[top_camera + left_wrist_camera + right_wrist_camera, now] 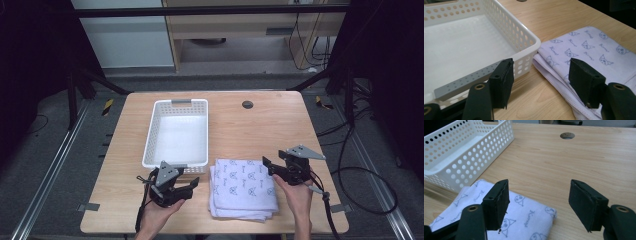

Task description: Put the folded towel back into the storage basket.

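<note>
From the high view, the wooden table (260, 125) carries, left to right, the left gripper (194, 183) at about 7 o'clock of the tabletop, a white perforated basket (152, 131) standing empty at 11 o'clock, a folded cat-print cloth (243, 189) at 5 o'clock, and the right gripper (266, 165) at the cloth's 2 o'clock corner. Both grippers stand spread with nothing between their jaws.

The left gripper view adds detail the high view lacks: the basket's near corner (534, 42) sits just beside the cloth's layered edge (554, 75), and a grey perforated strip (461, 82) lies along the basket's near rim.

The right gripper view shows the cloth's corner (534, 217) below the left jaw, and a round hole (567, 135) in the table at 12 o'clock.
</note>
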A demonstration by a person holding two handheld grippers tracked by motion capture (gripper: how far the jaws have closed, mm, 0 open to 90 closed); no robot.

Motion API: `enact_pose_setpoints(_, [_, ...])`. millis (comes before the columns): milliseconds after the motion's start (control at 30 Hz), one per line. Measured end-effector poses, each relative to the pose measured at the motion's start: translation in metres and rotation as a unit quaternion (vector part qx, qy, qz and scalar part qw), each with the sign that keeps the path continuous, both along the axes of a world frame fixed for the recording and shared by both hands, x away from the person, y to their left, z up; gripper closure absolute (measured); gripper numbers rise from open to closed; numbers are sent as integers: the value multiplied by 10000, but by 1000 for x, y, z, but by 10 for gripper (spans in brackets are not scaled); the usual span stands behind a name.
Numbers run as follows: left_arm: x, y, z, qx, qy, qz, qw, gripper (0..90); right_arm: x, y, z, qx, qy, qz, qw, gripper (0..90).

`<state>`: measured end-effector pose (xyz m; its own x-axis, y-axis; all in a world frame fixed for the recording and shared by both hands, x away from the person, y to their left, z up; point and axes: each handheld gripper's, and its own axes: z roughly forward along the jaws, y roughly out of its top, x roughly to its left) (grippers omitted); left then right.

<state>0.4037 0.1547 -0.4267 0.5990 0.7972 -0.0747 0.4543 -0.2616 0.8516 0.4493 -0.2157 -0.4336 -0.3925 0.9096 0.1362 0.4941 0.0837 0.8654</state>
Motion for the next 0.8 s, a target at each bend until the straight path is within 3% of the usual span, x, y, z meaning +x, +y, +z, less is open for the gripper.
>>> enact_pose_setpoints(800, [-5, -27, -20, 271, 258, -349, 9987, 362, 7, 0, -24, -53, 349, 9, 9994, 358])
